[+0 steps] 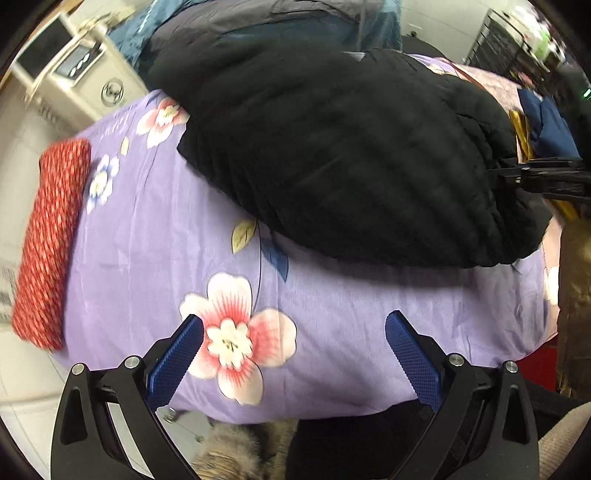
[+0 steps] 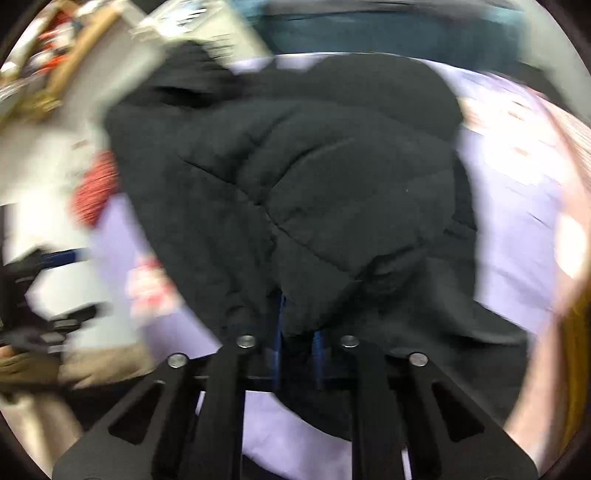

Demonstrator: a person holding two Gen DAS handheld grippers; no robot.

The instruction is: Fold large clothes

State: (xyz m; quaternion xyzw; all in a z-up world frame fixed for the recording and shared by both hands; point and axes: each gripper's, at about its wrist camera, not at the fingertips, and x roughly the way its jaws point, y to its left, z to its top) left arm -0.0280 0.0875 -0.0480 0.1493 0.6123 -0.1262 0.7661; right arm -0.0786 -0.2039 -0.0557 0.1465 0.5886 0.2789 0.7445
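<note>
A big black padded jacket lies folded over on a purple flowered bedspread. My left gripper is open and empty, hovering over the bedspread short of the jacket's near edge. My right gripper is shut on the jacket's edge; black fabric bunches between its blue pads. It also shows in the left wrist view, gripping the jacket's right side. The right wrist view is blurred by motion.
A red patterned roll lies at the bed's left edge. A white appliance stands beyond it. Blue and grey bedding is piled at the far end. Dark blue and yellow items sit at the right.
</note>
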